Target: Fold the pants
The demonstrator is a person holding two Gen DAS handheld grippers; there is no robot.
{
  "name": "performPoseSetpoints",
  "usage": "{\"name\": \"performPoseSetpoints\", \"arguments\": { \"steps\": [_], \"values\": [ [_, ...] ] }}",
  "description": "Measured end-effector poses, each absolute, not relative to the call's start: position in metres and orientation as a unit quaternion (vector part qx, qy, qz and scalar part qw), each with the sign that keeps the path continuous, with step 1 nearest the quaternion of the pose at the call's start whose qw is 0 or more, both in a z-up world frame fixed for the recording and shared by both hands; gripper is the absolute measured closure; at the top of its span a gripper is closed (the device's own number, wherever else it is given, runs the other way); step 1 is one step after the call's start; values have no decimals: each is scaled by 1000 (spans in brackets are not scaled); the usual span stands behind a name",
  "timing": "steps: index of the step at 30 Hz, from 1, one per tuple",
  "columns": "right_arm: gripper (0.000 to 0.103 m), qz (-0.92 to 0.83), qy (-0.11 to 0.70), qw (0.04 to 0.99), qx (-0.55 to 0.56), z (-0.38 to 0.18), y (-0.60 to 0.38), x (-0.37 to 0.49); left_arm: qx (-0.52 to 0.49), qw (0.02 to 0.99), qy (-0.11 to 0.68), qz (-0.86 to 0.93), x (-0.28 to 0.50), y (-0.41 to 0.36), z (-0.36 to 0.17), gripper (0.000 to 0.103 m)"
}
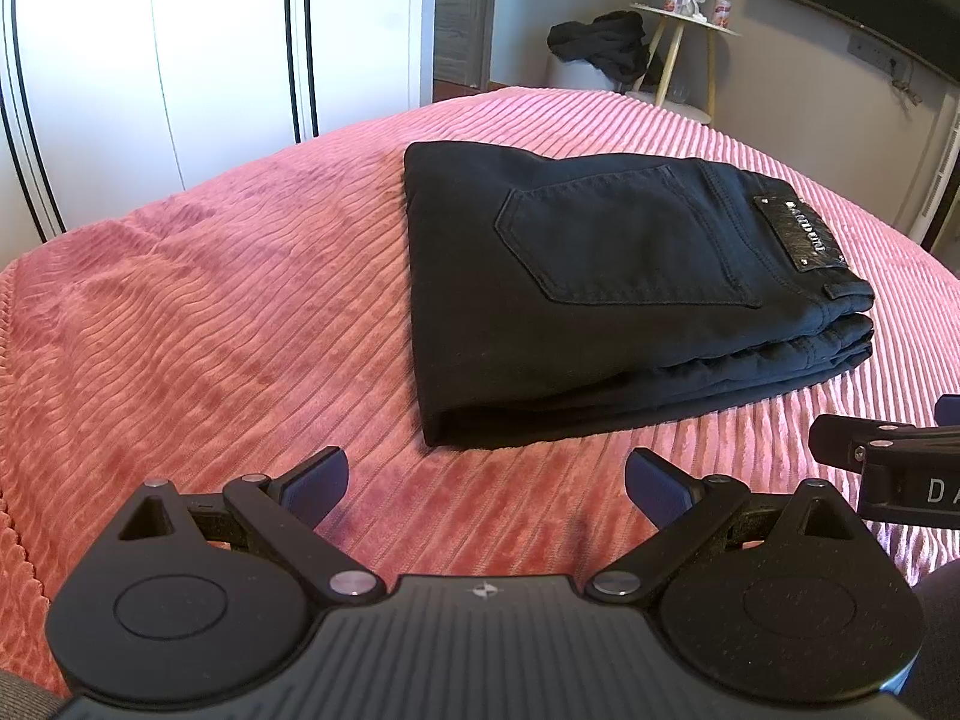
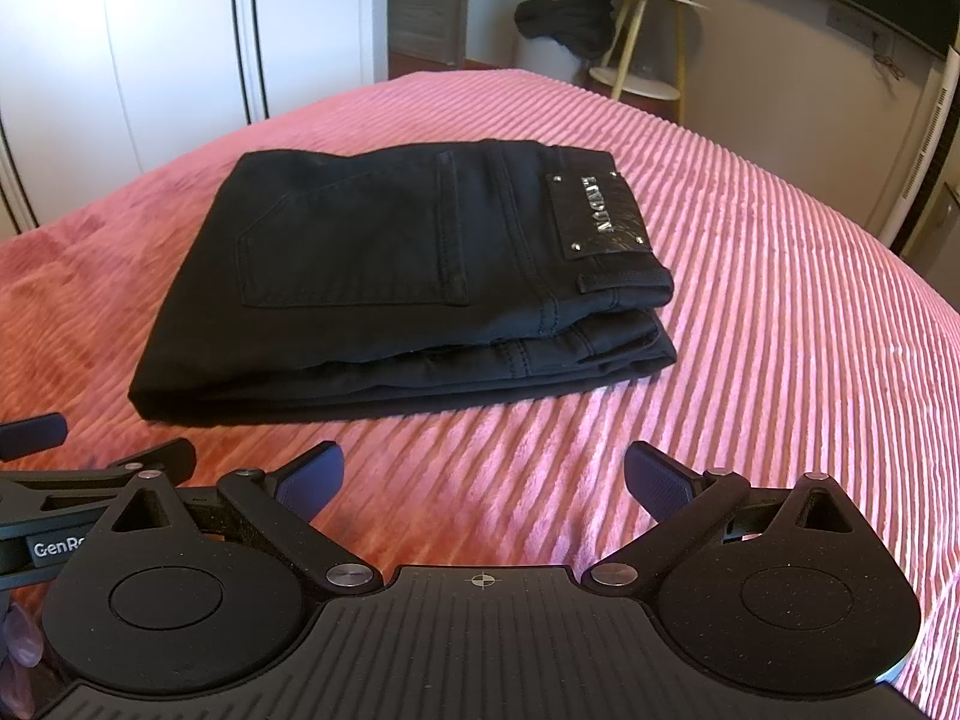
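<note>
Pink bedspread (image 1: 240, 300) | folded pants (image 1: 600, 300) (black) beyond spread, empty fingers (image 1: 318, 480)

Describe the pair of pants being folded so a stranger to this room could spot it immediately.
Start from the pink ribbed bedspread that fills both views. Near its middle lie the black pants, folded into a compact stack with a back pocket facing up. A shiny waistband patch with metal lettering sets them apart from the loose dark clothing heaped beyond the bed.
</note>
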State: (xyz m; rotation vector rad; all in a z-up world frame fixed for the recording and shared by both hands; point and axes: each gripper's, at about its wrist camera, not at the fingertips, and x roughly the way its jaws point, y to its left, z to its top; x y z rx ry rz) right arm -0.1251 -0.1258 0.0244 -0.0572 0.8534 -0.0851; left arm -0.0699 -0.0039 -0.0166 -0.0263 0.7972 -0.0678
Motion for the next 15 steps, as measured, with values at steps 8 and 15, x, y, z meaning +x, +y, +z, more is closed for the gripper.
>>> {"name": "performPoseSetpoints", "arguments": {
  "steps": [8, 15],
  "values": [
    [1, -42, 413, 909, -27, 25, -126, -125, -16, 921, 387, -34, -70, -4, -16, 4],
    [1, -43, 413, 909, -27, 25, -125, -126, -21, 922, 384, -40, -71, -4, -14, 4]
  ]
}}
